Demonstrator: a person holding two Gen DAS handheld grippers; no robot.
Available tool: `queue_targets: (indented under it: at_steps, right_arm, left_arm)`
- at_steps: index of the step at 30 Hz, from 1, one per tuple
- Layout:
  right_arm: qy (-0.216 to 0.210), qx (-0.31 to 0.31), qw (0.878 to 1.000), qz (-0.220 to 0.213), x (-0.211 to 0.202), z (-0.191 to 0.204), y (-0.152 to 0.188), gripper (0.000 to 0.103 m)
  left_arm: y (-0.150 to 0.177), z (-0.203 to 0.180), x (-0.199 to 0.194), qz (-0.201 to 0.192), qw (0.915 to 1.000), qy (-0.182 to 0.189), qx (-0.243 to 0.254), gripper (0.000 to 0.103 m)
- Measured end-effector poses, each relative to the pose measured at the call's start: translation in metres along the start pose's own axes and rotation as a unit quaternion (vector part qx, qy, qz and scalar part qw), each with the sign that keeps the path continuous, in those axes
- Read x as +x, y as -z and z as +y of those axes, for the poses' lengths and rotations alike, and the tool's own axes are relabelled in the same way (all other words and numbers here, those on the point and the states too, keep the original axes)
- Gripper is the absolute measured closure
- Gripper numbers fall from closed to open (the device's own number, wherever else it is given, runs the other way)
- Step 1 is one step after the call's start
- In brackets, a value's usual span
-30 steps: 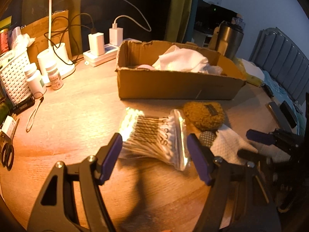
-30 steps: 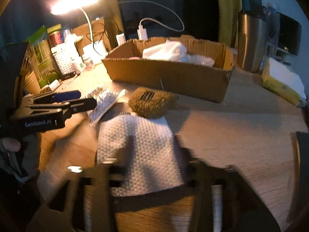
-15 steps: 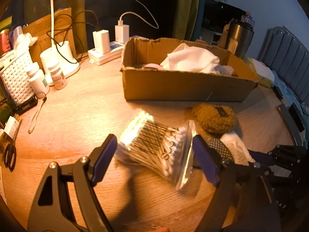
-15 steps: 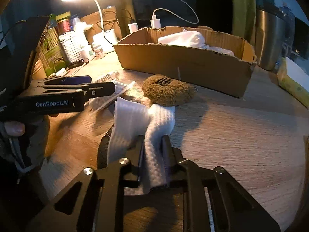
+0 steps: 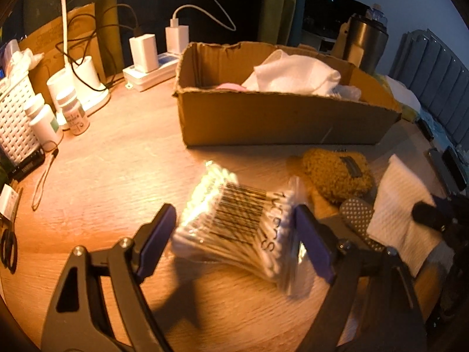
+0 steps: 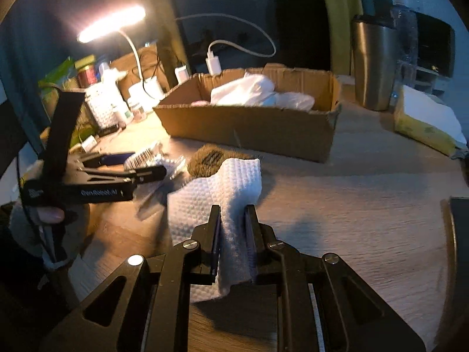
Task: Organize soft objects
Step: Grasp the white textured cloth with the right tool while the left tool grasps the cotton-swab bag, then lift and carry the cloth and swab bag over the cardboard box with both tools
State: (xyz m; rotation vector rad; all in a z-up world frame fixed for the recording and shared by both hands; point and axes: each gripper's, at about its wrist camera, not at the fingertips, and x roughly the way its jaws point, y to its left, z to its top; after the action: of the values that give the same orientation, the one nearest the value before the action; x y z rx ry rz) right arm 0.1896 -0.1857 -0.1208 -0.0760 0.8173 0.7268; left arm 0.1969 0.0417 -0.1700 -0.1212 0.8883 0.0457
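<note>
Since a second ago, the left gripper (image 5: 236,231) has come closer to the bag of cotton swabs (image 5: 240,223), and the right gripper (image 6: 233,228) has pinched the white cloth (image 6: 217,193), which lay flat before, and lifted it off the table (image 6: 366,205).

From the left wrist: the left gripper's two fingers are wide apart, one on each side of the bag of cotton swabs. They are very near the bag, but I cannot tell if they touch it. The bag lies on the table in front of the cardboard box (image 5: 278,117). To the right of the bag, also in front of the box, sits the fuzzy brown pouch (image 5: 337,176). A white cloth is already inside the box, with something pink beside it.

From the right wrist: the right gripper is squeezed tight on a fold of the white cloth, and the rest of the cloth hangs bunched up. The cloth is in front of the box and has not gone in yet. The fuzzy brown pouch peeks out just behind it. The lamp (image 6: 111,26) shines far behind the box.

So the job looks partly done. Some soft things are in the box. I think the cloth, the pouch and the swab bag are left to put away
</note>
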Motion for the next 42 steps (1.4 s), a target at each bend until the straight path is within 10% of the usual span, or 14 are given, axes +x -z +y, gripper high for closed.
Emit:
queue_targets:
  at_steps: [17, 34, 42]
  right_arm:
    - [-0.04, 0.029, 0.996, -0.08, -0.04, -0.002, -0.027, 0.086]
    - [-0.073, -0.006, 0.997, -0.001, 0.001, 0.053, -0.01, 0.086]
    - [-0.05, -0.044, 0.996, 0.062, 0.029, 0.081, 0.003, 0.066]
  left_arm:
    - [0.002, -0.005, -0.022, -0.025, 0.9982, 0.053, 0.011, 0.033]
    - [0.007, 0.019, -0.059, -0.061, 0.9963, 0.06, -0.005, 0.033]
    - [0.012, 0.032, -0.067, -0.068, 0.9959, 0.058, -0.011, 0.033]
